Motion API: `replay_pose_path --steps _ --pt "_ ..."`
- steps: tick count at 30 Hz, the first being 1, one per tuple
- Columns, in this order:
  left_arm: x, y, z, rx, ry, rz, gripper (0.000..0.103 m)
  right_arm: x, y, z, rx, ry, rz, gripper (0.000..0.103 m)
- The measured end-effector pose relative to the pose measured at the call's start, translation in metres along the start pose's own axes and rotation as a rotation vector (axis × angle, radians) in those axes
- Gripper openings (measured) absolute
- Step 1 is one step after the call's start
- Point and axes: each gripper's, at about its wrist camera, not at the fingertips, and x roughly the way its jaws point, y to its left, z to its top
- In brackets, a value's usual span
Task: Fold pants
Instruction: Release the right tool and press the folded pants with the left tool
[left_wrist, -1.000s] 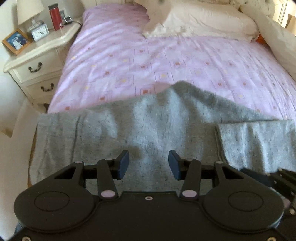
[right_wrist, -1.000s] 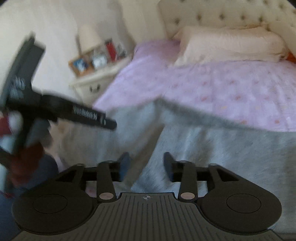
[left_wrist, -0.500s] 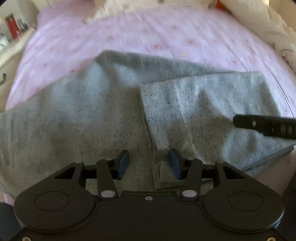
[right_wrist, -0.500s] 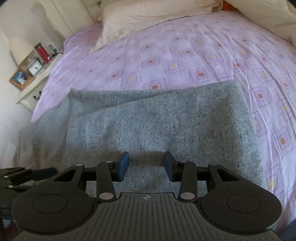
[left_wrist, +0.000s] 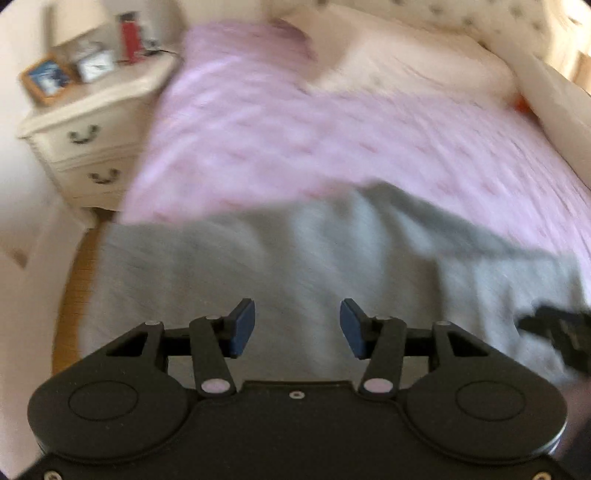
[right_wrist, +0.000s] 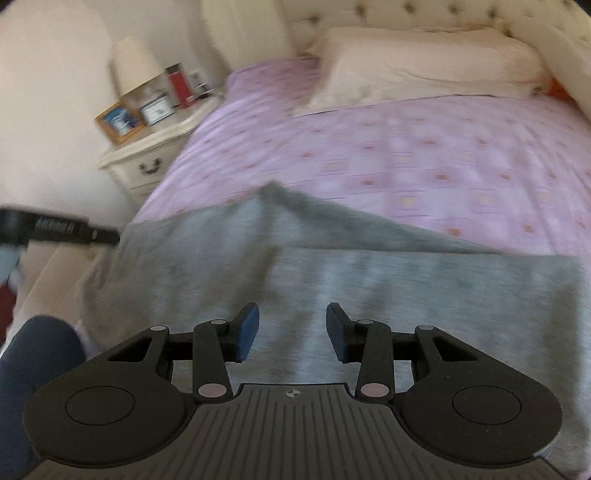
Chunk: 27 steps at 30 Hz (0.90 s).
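Observation:
Grey pants lie spread across the near part of a bed with a pink patterned sheet; both views are motion-blurred. My left gripper hovers over the grey cloth, open, with nothing between its blue pads. In the right wrist view the pants show a folded layer on the right and a raised peak at the far edge. My right gripper is open above that cloth, holding nothing. The right gripper's black body shows at the left view's right edge, and the left gripper's body at the right view's left edge.
A cream nightstand stands left of the bed with a photo frame, a clock, a lamp and a red bottle. Cream pillows lie at the tufted headboard. A person's blue-clad leg is at the lower left.
Both views swung back to the left within the last half second: the nightstand has returned to sight. The folded layer slid to the right in the left view. Both grippers stayed open and empty.

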Motion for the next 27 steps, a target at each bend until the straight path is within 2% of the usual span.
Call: replay_pose_path --steps 4,8,13,15,17,22,24,27 --pt "0.008 0.057 0.022 -0.023 -0.016 0.105 0.066 0.004 0.016 0.001 -0.03 0.013 0.033 0.039" --pt "0.028 0.104 0.028 -0.058 0.019 0.13 0.067 0.009 0.023 0.002 -0.05 0.033 0.049 0.039" --pt "0.073 0.149 0.019 -0.094 0.154 0.058 0.068 0.016 0.029 0.007 -0.064 0.049 0.06 0.039" --pt "0.087 0.159 0.014 -0.13 0.209 -0.02 0.073 0.017 0.03 0.008 -0.068 0.049 0.063 0.039" --pt "0.095 0.17 0.012 -0.185 0.217 -0.079 0.09 0.019 0.03 0.009 -0.065 0.047 0.071 0.039" --pt "0.112 0.19 0.005 -0.308 0.287 -0.236 0.096 0.019 0.028 0.008 -0.052 0.032 0.074 0.039" --pt "0.113 0.193 0.005 -0.316 0.291 -0.248 0.095 0.019 0.027 0.007 -0.046 0.031 0.07 0.039" --pt "0.105 0.186 0.008 -0.297 0.268 -0.225 0.084 0.02 0.024 0.005 -0.03 0.036 0.062 0.039"
